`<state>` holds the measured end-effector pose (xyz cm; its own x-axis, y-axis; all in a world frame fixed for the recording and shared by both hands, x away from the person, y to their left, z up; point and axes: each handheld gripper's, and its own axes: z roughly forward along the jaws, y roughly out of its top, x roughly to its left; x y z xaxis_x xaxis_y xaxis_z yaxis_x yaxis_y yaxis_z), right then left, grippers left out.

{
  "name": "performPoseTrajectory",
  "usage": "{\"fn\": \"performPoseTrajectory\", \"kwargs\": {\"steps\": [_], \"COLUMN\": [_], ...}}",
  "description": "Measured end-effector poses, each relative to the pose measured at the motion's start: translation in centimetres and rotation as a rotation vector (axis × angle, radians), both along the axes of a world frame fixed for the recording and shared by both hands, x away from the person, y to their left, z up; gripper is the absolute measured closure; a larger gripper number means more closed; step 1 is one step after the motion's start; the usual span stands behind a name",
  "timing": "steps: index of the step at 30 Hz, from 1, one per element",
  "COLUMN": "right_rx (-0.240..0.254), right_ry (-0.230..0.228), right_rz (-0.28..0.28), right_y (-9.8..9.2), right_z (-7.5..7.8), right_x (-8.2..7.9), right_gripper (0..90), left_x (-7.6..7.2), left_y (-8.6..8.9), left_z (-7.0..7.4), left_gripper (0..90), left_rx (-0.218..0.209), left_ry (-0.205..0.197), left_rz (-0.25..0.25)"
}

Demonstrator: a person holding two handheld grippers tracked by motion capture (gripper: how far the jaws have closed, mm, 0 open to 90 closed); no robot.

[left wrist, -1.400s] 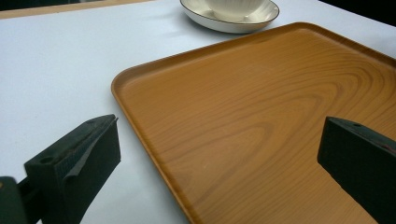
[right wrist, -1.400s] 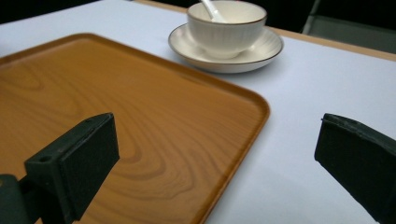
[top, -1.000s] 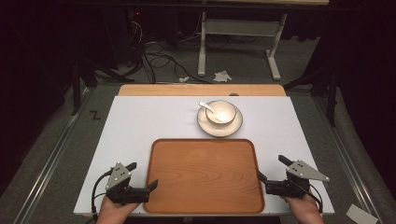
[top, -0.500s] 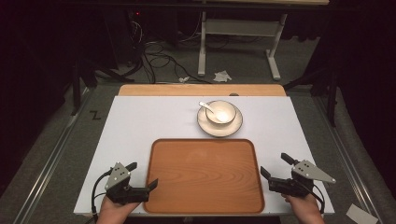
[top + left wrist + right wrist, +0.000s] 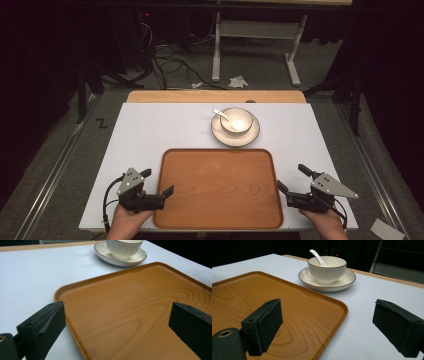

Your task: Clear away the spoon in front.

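Note:
A wooden tray [image 5: 218, 187] lies at the near middle of the white table top. Behind it a white bowl [image 5: 236, 120] with a white spoon [image 5: 220, 114] in it stands on a saucer [image 5: 235, 136]. My left gripper [image 5: 158, 181] is open at the tray's left rim [image 5: 65, 290], one jaw outside it and one over the wood. My right gripper [image 5: 291, 176] is open at the tray's right rim [image 5: 342, 308]. Its jaws have just been closing, with the rim between them and not pressed. From the right gripper view the bowl [image 5: 327, 268] is ahead.
The white table top [image 5: 165, 130] has bare room left and right of the tray and around the saucer. A wooden strip [image 5: 215, 96] runs along its far edge. Beyond it the floor holds cables [image 5: 170, 60] and a metal stand [image 5: 255, 45].
The right gripper's jaws have drawn closer together, and that hand has shifted slightly. The left gripper, the tray and the bowl have not moved.

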<state>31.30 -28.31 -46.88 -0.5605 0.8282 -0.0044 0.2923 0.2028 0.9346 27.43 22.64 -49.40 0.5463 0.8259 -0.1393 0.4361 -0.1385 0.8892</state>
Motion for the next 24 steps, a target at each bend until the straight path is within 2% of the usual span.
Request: {"fn": "performPoseTrajectory", "kwargs": {"steps": [7, 12, 19, 24], "right_rx": [0.017, -0.015, -0.006, -0.023], "right_ry": [-0.022, -0.036, -0.062, -0.071], "right_rz": [0.014, 0.034, 0.049, 0.062], "right_y": [0.0, 0.3, 0.0, 0.0], "right_z": [0.1, -0.2, -0.1, -0.2], "right_x": [-0.1, -0.2, -0.4, -0.3], "right_gripper": [13.4, 13.4, 13.7, 14.0], "left_x": [0.3, 1.2, 2.1, 3.2], "left_y": [-0.2, -0.9, -1.8, -2.9], "left_z": [0.0, 0.8, 1.7, 2.1], "left_gripper": [1.8, 1.9, 1.8, 1.8], "left_rx": [-0.023, -0.031, -0.033, -0.032], "left_ry": [0.009, 0.009, 0.005, 0.006], "left_rz": [0.009, 0.002, -0.013, -0.026]}}
